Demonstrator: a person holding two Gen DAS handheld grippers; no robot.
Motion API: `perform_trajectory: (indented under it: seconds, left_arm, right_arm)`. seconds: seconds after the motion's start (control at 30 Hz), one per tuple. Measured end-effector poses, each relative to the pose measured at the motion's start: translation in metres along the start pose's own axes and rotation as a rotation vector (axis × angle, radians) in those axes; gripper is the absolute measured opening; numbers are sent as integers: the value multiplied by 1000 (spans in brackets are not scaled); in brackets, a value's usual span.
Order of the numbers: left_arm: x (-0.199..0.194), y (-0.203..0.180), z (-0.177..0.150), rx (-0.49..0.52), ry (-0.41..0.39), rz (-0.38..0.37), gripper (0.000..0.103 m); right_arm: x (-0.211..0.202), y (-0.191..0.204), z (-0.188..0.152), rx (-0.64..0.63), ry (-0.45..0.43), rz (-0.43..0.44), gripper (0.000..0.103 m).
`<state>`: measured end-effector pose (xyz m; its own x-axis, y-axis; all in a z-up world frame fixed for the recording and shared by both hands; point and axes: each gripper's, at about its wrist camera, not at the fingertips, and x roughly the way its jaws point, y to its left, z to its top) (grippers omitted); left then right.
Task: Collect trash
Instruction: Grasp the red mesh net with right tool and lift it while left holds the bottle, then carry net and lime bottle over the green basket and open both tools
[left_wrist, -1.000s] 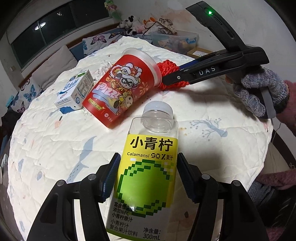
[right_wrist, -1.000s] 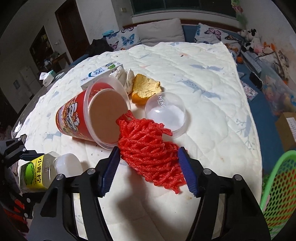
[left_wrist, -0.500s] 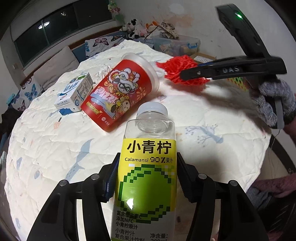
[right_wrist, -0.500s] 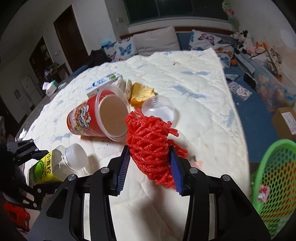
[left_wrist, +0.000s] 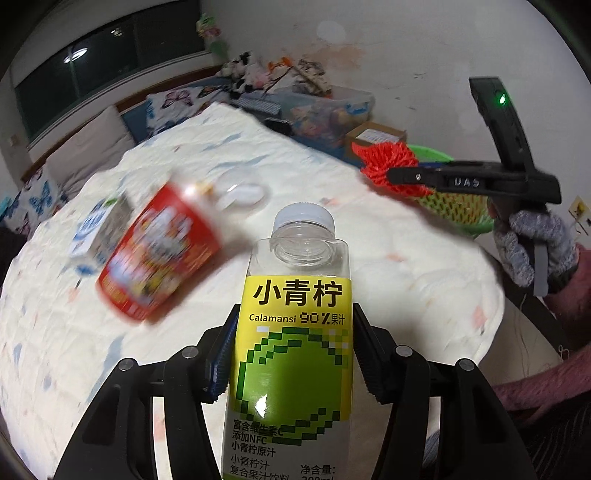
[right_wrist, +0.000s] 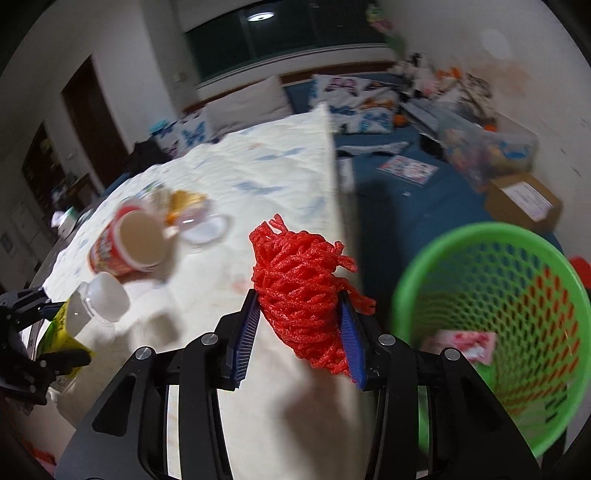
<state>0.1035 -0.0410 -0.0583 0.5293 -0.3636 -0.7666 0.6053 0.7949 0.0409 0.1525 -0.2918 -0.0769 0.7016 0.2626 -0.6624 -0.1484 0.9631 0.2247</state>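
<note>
My left gripper is shut on an empty calamansi juice bottle with a yellow-green label and white cap, held above the quilted bed. My right gripper is shut on a red foam fruit net, lifted near the bed's right edge beside the green mesh basket. The net and right gripper also show in the left wrist view, in front of the basket. A red pizza-print cup lies on its side on the bed, also in the right wrist view.
A small milk carton and a clear dome lid lie by the cup. The basket holds a pink wrapper. A cardboard box and toy clutter sit on the blue floor by the wall.
My right gripper lifted the red net off the bed and carried it right, to beside the green basket. My left gripper closed on the bottle and raised it.
</note>
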Motion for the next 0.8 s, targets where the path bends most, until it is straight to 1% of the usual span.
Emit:
perform_trajectory:
  seconds: [0.1,0.3,0.4,0.43,0.5,0.6,0.67,0.8]
  left_arm:
    - [9,-15,18,31,-16,-34,55]
    - [30,-44,51,106,-32,-93,55]
    - [43,-58,71,129,-31,-123,55]
    - [48,-63,79,136,-33,-136,55]
    - [55,-74,92,151,-39,-155,55]
    - [62,-91,109,170,-49,-180,55]
    - [69,-103,121,181,-49,-191,55]
    - [85,-125,140,205,-29,-207,55]
  right_arm:
    - [-10,-28,-6,56,0,-48,44]
    - [-29,-69,-20,121,4,-149,46]
    - [-37,-86,-25,154,1,-191,47]
    - [-39,-91,-26,163,-2,-202,49]
    - [-42,-102,-29,191,2,-215,50]
    - [-44,-112,-31,215,7,-229,58]
    - [-48,-118,-33,221,3,-255,67]
    - [-60,-128,-37,245,-12,-280,70]
